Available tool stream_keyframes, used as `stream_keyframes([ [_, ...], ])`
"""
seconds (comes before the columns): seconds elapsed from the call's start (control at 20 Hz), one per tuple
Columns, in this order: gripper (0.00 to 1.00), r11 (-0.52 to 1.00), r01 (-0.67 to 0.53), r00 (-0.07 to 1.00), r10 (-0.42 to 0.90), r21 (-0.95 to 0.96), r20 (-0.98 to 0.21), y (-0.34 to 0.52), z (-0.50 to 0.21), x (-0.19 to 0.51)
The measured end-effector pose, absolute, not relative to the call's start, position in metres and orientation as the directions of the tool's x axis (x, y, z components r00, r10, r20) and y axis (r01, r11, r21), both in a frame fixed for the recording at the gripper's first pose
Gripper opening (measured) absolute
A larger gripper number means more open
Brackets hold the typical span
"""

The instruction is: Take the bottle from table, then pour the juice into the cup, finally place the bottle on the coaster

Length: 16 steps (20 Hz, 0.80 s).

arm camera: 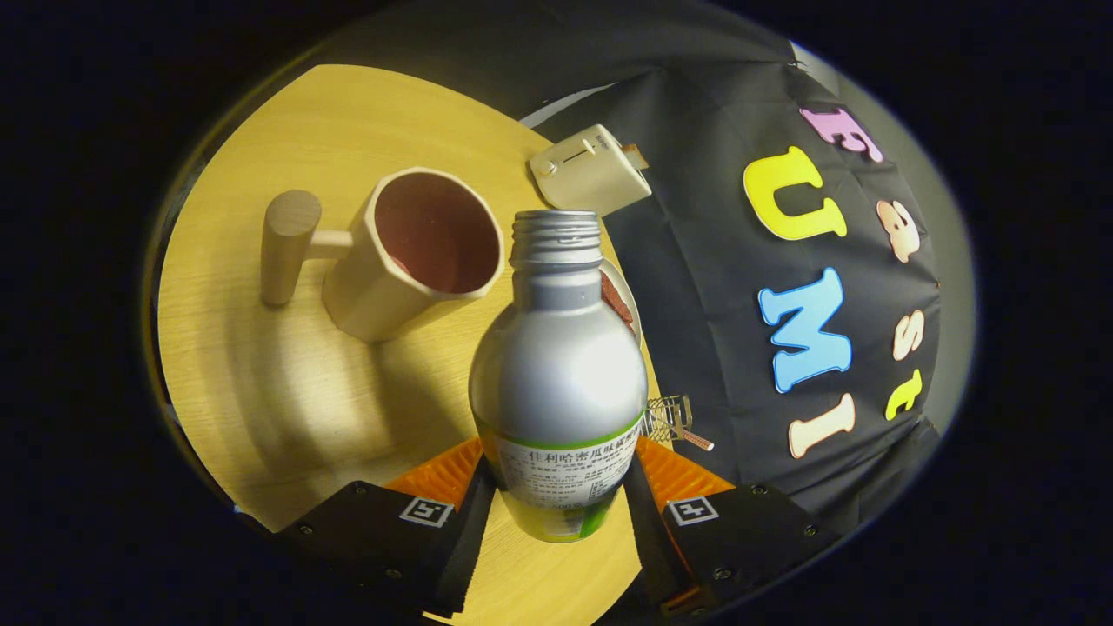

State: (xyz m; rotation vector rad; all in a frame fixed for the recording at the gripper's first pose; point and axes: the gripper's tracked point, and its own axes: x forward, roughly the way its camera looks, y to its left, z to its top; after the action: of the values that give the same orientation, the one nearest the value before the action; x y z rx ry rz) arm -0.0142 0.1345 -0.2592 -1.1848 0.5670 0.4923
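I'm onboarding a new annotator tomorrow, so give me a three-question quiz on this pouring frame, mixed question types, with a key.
1. True or false: the gripper is shut on the bottle, one finger on each side of it.
2. Multiple choice: where does the cup stand relative to the bottle's mouth? A) beyond it, off to the left on the table; B) between the fingers; C) on top of the toaster.
3. Fill in: the bottle's threaded neck has no ____ on it.

Key: 1 true; 2 A; 3 cap.
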Motion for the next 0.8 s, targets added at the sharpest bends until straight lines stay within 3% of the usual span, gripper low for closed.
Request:
stream_keyframes([
  [0.8, 0.75, 0.048, -0.689, 0.720, -0.068, -0.723, -0.691, 0.1293, -0.2569, -0.0134],
])
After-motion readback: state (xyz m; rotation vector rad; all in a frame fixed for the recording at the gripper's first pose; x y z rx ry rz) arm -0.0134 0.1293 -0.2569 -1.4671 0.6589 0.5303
